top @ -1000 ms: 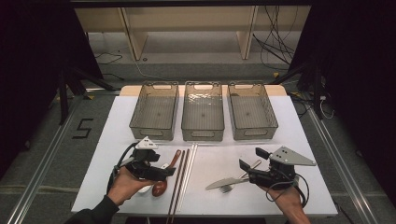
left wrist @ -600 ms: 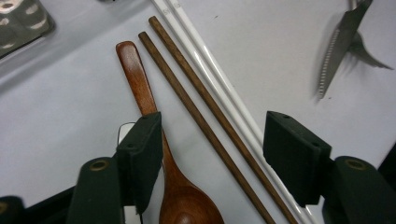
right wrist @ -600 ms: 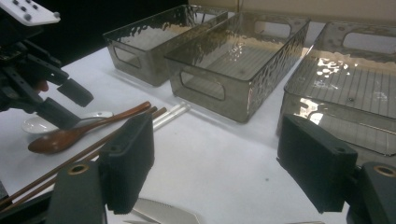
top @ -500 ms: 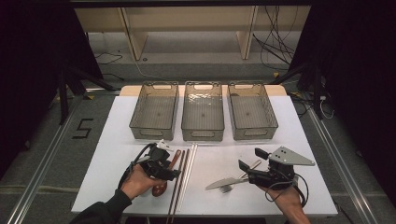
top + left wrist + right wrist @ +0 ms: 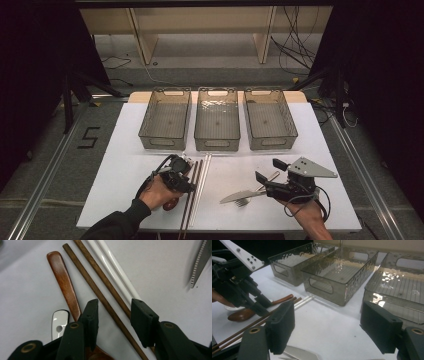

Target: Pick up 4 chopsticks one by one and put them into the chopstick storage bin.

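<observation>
Left gripper [image 5: 113, 320] is low over the table [image 5: 125, 165], jaws half-spread and just been closing, straddling the brown chopsticks [image 5: 100, 287]. The pads do not yet press on them. The sticks lie between the wooden spoon [image 5: 63, 282] and the white chopsticks [image 5: 117, 272], all close together.

Judgement: centre both brown sticks in the gap before closing further. The right jaw sits near the white pair and the left jaw overlaps the spoon's handle; either could be caught by mistake.

Right gripper [image 5: 328, 330] hovers with its jaws wide apart and nothing between them, beside the knife [image 5: 240, 196] and fork [image 5: 243, 202].

Beyond stand three bins [image 5: 217, 120], apparently bare.

Obscured: the spoon's bowl and the white piece [image 5: 59, 323] beside it sit partly behind the left jaw; the chopsticks' near ends are cut off.
</observation>
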Demonstrator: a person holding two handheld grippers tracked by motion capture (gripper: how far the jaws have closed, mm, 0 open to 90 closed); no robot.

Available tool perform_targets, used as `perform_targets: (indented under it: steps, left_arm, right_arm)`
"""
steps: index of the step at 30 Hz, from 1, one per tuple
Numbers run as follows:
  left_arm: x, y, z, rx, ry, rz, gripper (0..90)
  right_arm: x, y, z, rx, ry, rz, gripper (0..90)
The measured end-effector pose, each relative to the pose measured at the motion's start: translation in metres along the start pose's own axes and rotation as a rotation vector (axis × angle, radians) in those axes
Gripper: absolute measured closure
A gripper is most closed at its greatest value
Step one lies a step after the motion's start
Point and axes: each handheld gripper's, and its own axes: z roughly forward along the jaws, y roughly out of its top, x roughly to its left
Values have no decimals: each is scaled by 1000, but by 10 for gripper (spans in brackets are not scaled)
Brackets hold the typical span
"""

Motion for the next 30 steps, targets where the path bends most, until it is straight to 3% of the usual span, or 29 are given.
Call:
perform_targets:
  steps: [6, 18, 30]
  left_arm:
    - [3, 1, 5, 16, -5, -16, 625]
    - [2, 2, 12, 50, 6, -2, 684]
    - [-5, 3, 13, 65, 45, 39, 670]
  right_arm:
    - [-1, 0, 0, -3, 4, -1, 287]
    - [0, 0, 0, -2, 6, -1, 289]
    - [0, 0, 0, 2, 4, -3, 292]
